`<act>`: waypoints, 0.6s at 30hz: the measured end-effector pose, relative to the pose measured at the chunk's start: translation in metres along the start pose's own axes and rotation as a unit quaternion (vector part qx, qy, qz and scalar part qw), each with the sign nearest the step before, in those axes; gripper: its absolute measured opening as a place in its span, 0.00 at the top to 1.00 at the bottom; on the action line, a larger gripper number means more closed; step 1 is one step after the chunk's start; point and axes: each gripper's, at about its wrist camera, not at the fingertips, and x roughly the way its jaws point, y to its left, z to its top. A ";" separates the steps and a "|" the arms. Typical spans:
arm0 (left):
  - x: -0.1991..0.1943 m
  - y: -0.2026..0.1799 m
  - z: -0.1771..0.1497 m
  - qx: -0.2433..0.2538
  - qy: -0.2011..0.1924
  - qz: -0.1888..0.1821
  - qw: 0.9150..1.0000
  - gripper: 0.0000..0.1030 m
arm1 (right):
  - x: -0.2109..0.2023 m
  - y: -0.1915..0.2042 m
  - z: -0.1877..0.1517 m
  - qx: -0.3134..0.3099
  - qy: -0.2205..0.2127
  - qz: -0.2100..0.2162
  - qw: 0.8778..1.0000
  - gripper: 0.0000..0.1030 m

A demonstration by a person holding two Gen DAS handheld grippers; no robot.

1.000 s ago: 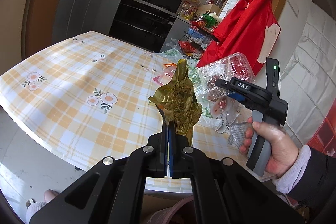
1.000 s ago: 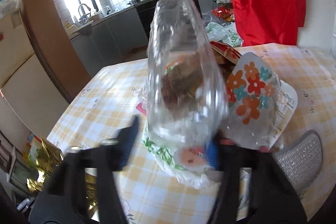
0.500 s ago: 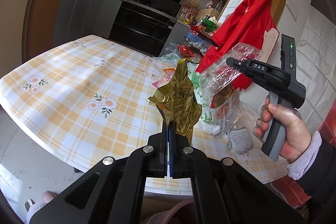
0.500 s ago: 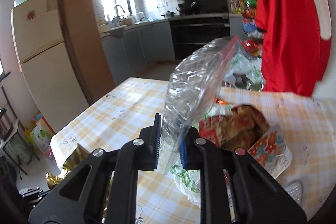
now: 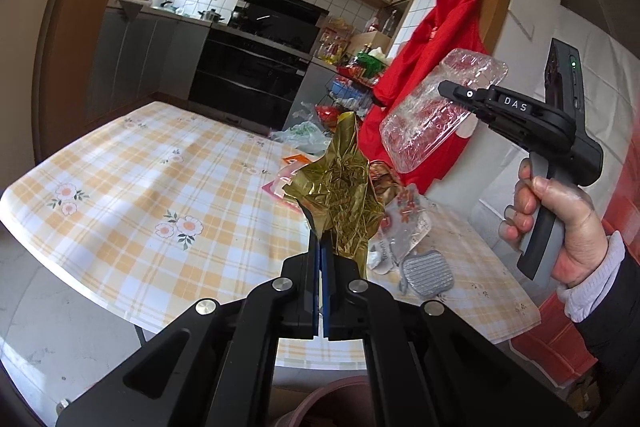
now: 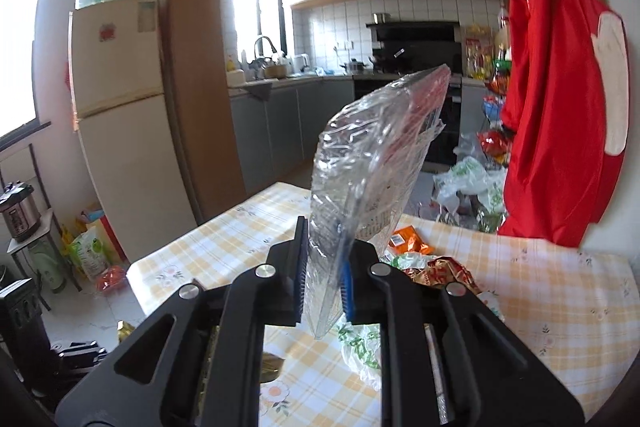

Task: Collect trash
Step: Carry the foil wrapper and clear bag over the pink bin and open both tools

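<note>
Left gripper: fingers pressed together on the lower corner of a crumpled gold foil wrapper, which stands upright above the tips. Right gripper: fingers clamped on the lower edge of a clear plastic clamshell, which tilts up and away to the right of the tips, clear of the table. Beyond and below both sets of fingers, further trash lies loose on the checked tablecloth: an orange packet, printed wrappers, plastic bags. Risk, as judged: the clamshell is held only by a thin, slick rim, so a quick swing could lever it out; the foil could tear at its pinched corner.
</note>
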 end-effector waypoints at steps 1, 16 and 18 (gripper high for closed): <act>-0.005 -0.006 0.000 0.008 0.002 -0.005 1.000 0.99 | -0.012 0.003 0.001 -0.002 -0.003 0.002 1.000 0.83; -0.026 -0.070 -0.068 0.094 0.154 -0.078 0.981 0.99 | -0.149 0.027 -0.052 0.004 -0.018 -0.017 1.000 0.83; -0.020 -0.075 -0.082 0.097 0.180 -0.090 0.975 0.99 | -0.164 0.029 -0.061 0.010 -0.019 -0.021 1.000 0.83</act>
